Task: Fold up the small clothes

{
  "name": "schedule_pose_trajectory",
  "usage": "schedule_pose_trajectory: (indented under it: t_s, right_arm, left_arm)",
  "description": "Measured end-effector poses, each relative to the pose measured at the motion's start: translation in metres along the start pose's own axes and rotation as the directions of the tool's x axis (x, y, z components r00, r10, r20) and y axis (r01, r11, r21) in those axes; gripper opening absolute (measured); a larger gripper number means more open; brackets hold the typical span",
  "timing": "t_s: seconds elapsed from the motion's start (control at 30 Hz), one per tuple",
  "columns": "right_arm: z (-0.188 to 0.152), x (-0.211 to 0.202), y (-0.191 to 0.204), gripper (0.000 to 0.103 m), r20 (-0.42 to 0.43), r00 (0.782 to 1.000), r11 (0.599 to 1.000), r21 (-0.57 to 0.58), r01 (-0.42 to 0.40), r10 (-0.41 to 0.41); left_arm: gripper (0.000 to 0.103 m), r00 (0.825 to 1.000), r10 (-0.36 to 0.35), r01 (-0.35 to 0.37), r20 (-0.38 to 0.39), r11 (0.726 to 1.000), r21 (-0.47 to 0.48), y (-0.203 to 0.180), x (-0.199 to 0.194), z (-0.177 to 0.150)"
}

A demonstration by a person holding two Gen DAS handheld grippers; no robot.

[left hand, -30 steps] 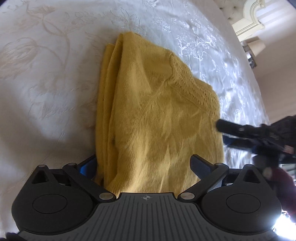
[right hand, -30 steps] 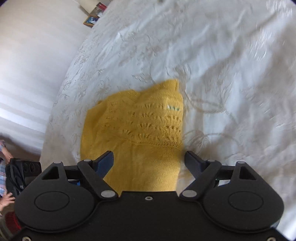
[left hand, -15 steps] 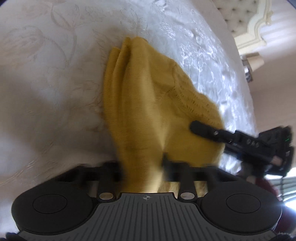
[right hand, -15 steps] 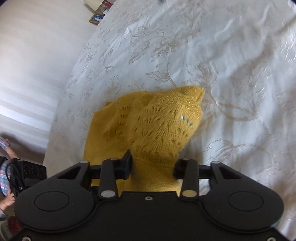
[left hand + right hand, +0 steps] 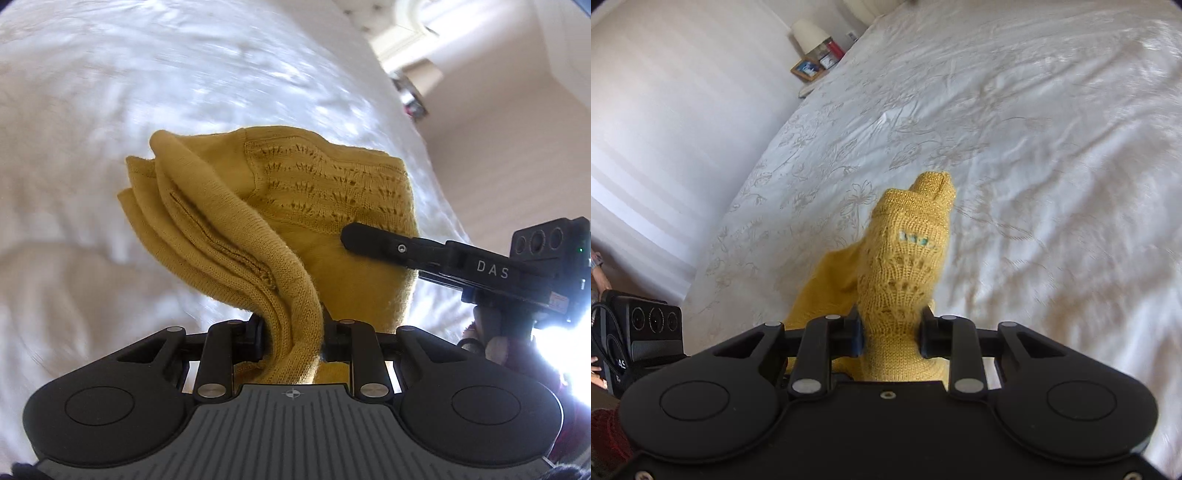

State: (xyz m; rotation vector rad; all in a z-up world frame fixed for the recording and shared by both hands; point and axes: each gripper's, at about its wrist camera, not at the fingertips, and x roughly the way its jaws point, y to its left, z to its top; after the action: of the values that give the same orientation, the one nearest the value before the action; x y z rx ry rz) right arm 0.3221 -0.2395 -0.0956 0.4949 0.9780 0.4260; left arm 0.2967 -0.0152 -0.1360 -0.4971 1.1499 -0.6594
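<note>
A small mustard-yellow knitted sweater (image 5: 303,206) with a lace-pattern yoke is folded in several layers and hangs lifted above the white bedspread. My left gripper (image 5: 291,332) is shut on its plain-knit end. My right gripper (image 5: 890,332) is shut on the lace end of the sweater (image 5: 905,266), which bunches up between the fingers. In the left wrist view the right gripper (image 5: 373,236) reaches in from the right across the sweater. The left gripper's camera block (image 5: 646,332) shows at the left edge of the right wrist view.
A white embroidered bedspread (image 5: 1034,129) fills the space below. A bedside table with a lamp (image 5: 809,33) and a framed picture (image 5: 807,68) stands at the far left wall. A headboard (image 5: 402,33) and another bedside item (image 5: 413,103) lie beyond the bed.
Both grippers, open over the flat sweater a second ago, have closed on its two ends and lifted it off the bedspread, so the fabric now bunches and hangs.
</note>
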Motion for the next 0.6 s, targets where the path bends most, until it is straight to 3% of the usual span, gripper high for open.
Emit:
schedule_pose_trajectory:
  t_s: [0.27, 0.37, 0.4, 0.43, 0.5, 0.53, 0.57, 0.6]
  right_arm:
    - [-0.037, -0.065, -0.027, 0.038, 0.014, 1.0, 1.0, 0.025, -0.016, 0.016]
    - [-0.044, -0.075, -0.052, 0.038, 0.012, 0.999, 0.999, 0.015, 0.04, -0.04]
    - [-0.046, -0.074, -0.064, 0.04, 0.002, 0.995, 0.995, 0.004, 0.104, -0.104]
    - [-0.048, -0.07, -0.075, 0.044, -0.013, 0.982, 0.981, -0.024, 0.19, -0.191]
    - [-0.054, -0.06, -0.097, 0.045, -0.045, 0.93, 0.928, -0.1, 0.359, -0.365]
    - [-0.057, -0.059, -0.106, 0.045, -0.056, 0.913, 0.911, -0.112, 0.397, -0.405]
    - [-0.06, -0.062, -0.113, 0.045, -0.061, 0.91, 0.909, -0.105, 0.402, -0.41]
    - [-0.062, -0.07, -0.118, 0.045, -0.05, 0.916, 0.915, -0.09, 0.393, -0.398]
  left_arm:
    - [0.024, 1.0, 0.0, 0.001, -0.016, 0.999, 0.04, -0.055, 0.019, -0.044]
    - [0.025, 0.999, 0.035, -0.035, -0.013, 0.999, 0.005, -0.06, 0.028, -0.063]
    - [0.025, 0.998, 0.063, -0.063, -0.013, 0.998, -0.007, -0.057, 0.032, -0.069]
    - [0.025, 0.993, 0.118, -0.119, -0.032, 0.993, -0.027, -0.052, 0.04, -0.077]
    - [0.025, 0.962, 0.243, -0.255, -0.127, 0.963, -0.087, -0.035, 0.059, -0.094]
    - [0.025, 0.935, 0.304, -0.328, -0.185, 0.937, -0.122, -0.024, 0.068, -0.105]
    - [0.025, 0.925, 0.313, -0.349, -0.217, 0.925, -0.153, -0.014, 0.073, -0.115]
    - [0.026, 0.926, 0.305, -0.346, -0.221, 0.921, -0.18, -0.009, 0.074, -0.123]
